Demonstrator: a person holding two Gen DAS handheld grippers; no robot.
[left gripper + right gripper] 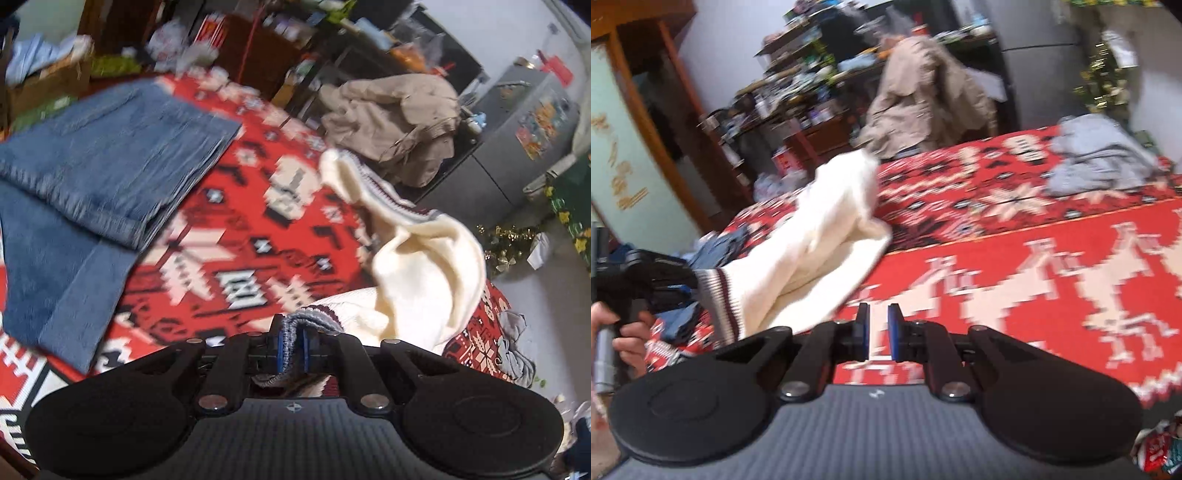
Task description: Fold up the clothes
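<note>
A cream knit sweater (424, 266) with a striped maroon and grey hem is lifted off the red patterned blanket (240, 229). My left gripper (291, 341) is shut on that striped hem, and the cloth bunches between its blue pads. In the right wrist view the same sweater (820, 243) hangs stretched from the left gripper (661, 277), which a hand holds at the left edge. My right gripper (878, 332) hovers over the blanket (1034, 280) to the right of the sweater, open a little with nothing between its fingers.
Folded blue jeans (110, 162) lie on the blanket at the left. A grey garment (1100, 158) is heaped at the far right of the bed. A beige jacket (399, 114) hangs over furniture behind, with cluttered shelves (798, 85) and a grey fridge (517, 122).
</note>
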